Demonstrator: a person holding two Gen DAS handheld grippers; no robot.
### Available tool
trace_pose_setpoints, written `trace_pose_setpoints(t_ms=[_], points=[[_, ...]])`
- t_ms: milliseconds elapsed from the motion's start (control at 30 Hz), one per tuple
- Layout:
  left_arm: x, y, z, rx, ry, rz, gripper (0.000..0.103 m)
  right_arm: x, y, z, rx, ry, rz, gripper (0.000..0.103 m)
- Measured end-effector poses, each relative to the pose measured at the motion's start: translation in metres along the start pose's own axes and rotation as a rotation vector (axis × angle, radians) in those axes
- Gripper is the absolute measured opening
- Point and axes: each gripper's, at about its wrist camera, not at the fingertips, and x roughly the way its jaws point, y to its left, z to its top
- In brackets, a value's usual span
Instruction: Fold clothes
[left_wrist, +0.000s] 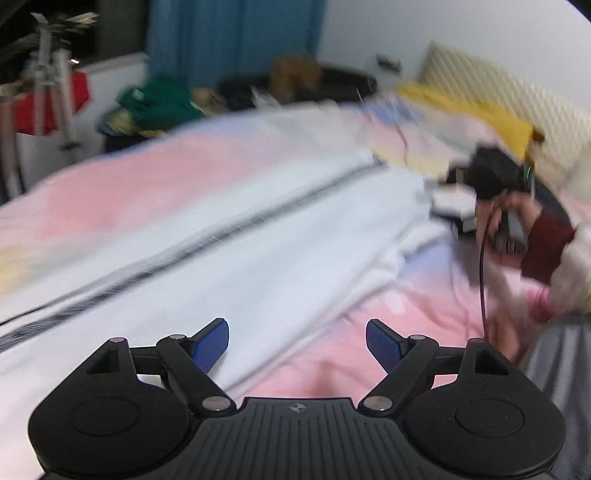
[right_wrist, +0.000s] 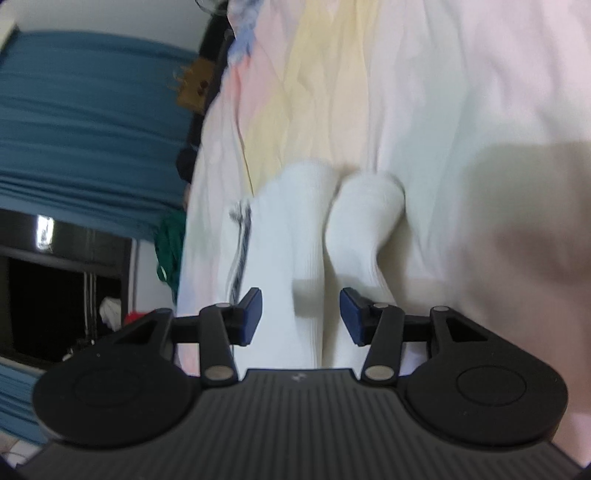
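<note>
A white garment (left_wrist: 229, 236) with a dark stripe (left_wrist: 207, 240) along it lies stretched over the pink bed sheet (left_wrist: 122, 177); the left wrist view is blurred. My left gripper (left_wrist: 297, 345) hovers over the garment's near edge, jaws wide apart, nothing between them. At the garment's right end a hand (left_wrist: 495, 218) with a dark red cuff holds a black device. In the right wrist view the white garment (right_wrist: 295, 229) shows two rounded folded ends side by side. My right gripper (right_wrist: 301, 315) is open just above that fabric, its pads not pressing it.
A yellow cloth (left_wrist: 476, 110) and a cream pillow (left_wrist: 517, 96) lie at the bed's far right. Green clothes (left_wrist: 159, 103) are piled beyond the far edge, next to a white stand (left_wrist: 51, 74). A blue curtain (left_wrist: 232, 40) hangs behind. A dark box (left_wrist: 295, 81) sits at the far side.
</note>
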Motion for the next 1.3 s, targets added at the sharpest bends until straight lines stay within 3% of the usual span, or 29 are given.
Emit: trace_pose_setpoints(t_ms=[67,133,200,233,300,400,467,667,833,1067,1167,1233,1300], points=[[0.023,-0.006,-0.004,0.04,0.017,0.017,0.074,0.004,-0.003,0.002,0.001,-0.032,-0.003,0.04],[0.04,0.002,-0.004,0.073,0.008,0.049,0.067,0.01,-0.002,0.002,-0.021,-0.037,-0.01,0.017],[0.043,0.014,-0.002,0.056,-0.018,0.044,0.054,0.011,0.002,-0.001,-0.083,-0.055,-0.015,0.008],[0.044,0.02,-0.001,0.047,-0.032,0.041,0.048,0.011,0.006,-0.004,-0.126,-0.069,-0.017,0.007],[0.045,0.03,0.001,0.006,-0.063,0.014,0.024,0.006,0.015,-0.007,-0.203,-0.105,-0.028,0.006],[0.037,0.037,0.004,-0.016,-0.108,-0.025,0.01,-0.009,0.027,-0.008,-0.255,-0.161,-0.015,0.005],[0.029,0.037,0.006,-0.018,-0.131,-0.039,0.007,-0.018,0.033,-0.008,-0.268,-0.187,-0.012,0.005],[0.007,0.03,-0.002,0.002,-0.161,-0.083,0.007,-0.041,0.026,-0.002,-0.229,-0.209,-0.057,0.005],[0.019,0.021,-0.016,0.033,-0.111,-0.069,0.007,-0.036,0.001,0.0,-0.13,-0.141,-0.147,0.005],[0.031,0.025,-0.027,-0.018,-0.068,-0.064,0.017,-0.035,0.0,-0.002,-0.096,-0.102,-0.159,0.009],[0.028,0.028,-0.029,-0.068,-0.056,-0.075,0.039,-0.043,0.002,-0.002,-0.09,-0.107,-0.193,0.025],[0.024,0.026,-0.029,-0.086,-0.061,-0.079,0.047,-0.051,0.001,-0.003,-0.088,-0.119,-0.214,0.047],[0.019,0.024,-0.029,-0.097,-0.07,-0.076,0.057,-0.056,-0.002,-0.003,-0.08,-0.123,-0.179,0.055]])
